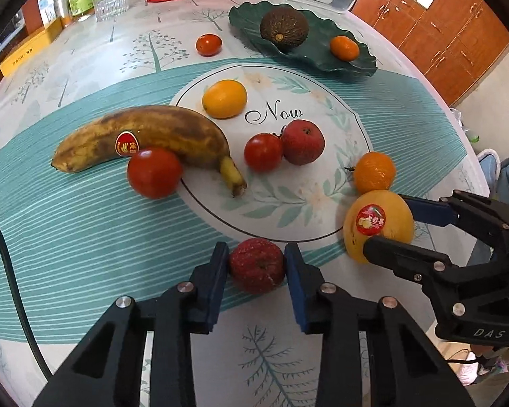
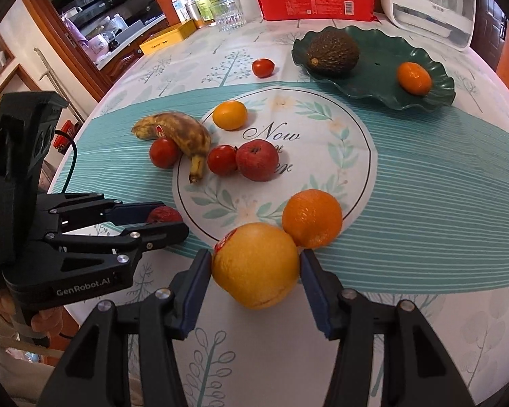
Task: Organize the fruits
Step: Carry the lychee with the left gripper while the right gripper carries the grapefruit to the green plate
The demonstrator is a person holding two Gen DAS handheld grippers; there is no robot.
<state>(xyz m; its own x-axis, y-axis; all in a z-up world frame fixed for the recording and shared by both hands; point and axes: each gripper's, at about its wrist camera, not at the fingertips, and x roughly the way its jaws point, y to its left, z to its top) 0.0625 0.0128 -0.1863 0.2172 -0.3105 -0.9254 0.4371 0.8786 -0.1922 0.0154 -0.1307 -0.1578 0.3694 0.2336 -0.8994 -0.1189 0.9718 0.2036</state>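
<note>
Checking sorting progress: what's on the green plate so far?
On the green plate sit an avocado and a small orange, apart from each other. Nothing else shows; the spot right behind the avocado is hidden.

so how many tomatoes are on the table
3: one tomato against the banana, one touching the red apple, one small tomato left of the green plate.

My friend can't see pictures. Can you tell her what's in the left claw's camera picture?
The left claw is shut on a small red apple at the near edge of a flowery tablecloth. Beside it, the right claw holds a big yellow fruit. Farther off lie a banana, tomatoes and a green plate with an avocado.
</note>
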